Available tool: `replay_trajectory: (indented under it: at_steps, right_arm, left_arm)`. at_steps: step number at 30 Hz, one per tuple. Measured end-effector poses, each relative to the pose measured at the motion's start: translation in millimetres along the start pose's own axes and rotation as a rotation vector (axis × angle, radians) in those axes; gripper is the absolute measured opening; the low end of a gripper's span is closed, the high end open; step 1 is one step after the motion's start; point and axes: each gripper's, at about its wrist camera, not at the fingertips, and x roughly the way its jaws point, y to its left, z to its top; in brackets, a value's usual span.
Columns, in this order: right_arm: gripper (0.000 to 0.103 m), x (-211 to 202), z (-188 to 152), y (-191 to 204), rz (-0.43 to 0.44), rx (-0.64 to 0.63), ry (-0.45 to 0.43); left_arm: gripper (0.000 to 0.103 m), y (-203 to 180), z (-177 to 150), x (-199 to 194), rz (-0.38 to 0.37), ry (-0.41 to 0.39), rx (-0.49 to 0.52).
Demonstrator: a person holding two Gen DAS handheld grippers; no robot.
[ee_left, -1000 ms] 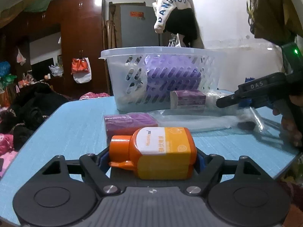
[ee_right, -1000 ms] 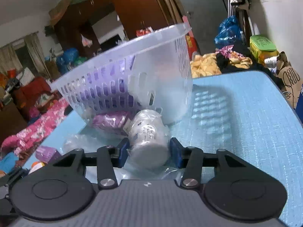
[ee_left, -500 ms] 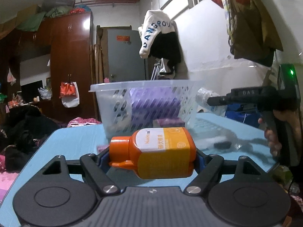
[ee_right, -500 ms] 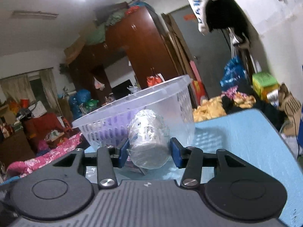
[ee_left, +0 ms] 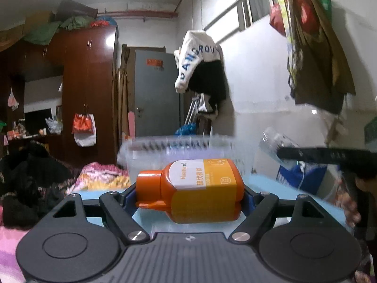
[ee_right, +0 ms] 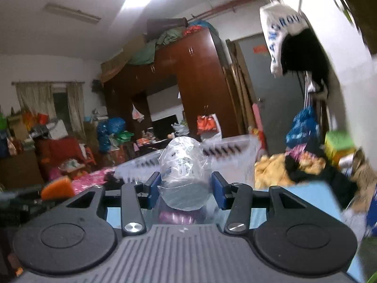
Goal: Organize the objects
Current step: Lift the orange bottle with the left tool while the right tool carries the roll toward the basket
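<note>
We have the left gripper (ee_left: 189, 197) pinching an orange bottle (ee_left: 193, 189) sideways between its blue pads, the cap pointing to our left and the white-and-yellow label facing up; the bottle hangs above the blue table (ee_left: 282, 188), in front of the blurred clear plastic basket (ee_left: 179, 145). Our right gripper (ee_right: 186, 191) has its fingers closed on a plastic-wrapped white jar (ee_right: 182, 176), which sits upright between the pads with loose film bulging around it. In the right wrist view the basket (ee_right: 226, 151) stands just behind the jar, and a purple packet (ee_right: 175, 215) shows below it on the table (ee_right: 306, 193). From the left wrist view we see the right gripper's dark finger (ee_left: 327, 155) reaching in from the right with the wrapped jar (ee_left: 274, 143) at its tip, beside the basket's rim. The basket's contents are too blurred to tell.
</note>
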Motion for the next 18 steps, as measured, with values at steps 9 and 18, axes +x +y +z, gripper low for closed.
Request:
replay_trajectory:
  at_steps: [9, 18]
  right_arm:
    - [0.049, 86, 57, 5, -0.190, -0.068, 0.120]
    - [0.049, 138, 48, -9, -0.286, -0.039, 0.303]
  left_arm:
    - [0.083, 12, 94, 99, 0.058, 0.058, 0.016]
    - [0.083, 54, 94, 208, 0.131, 0.319, -0.107]
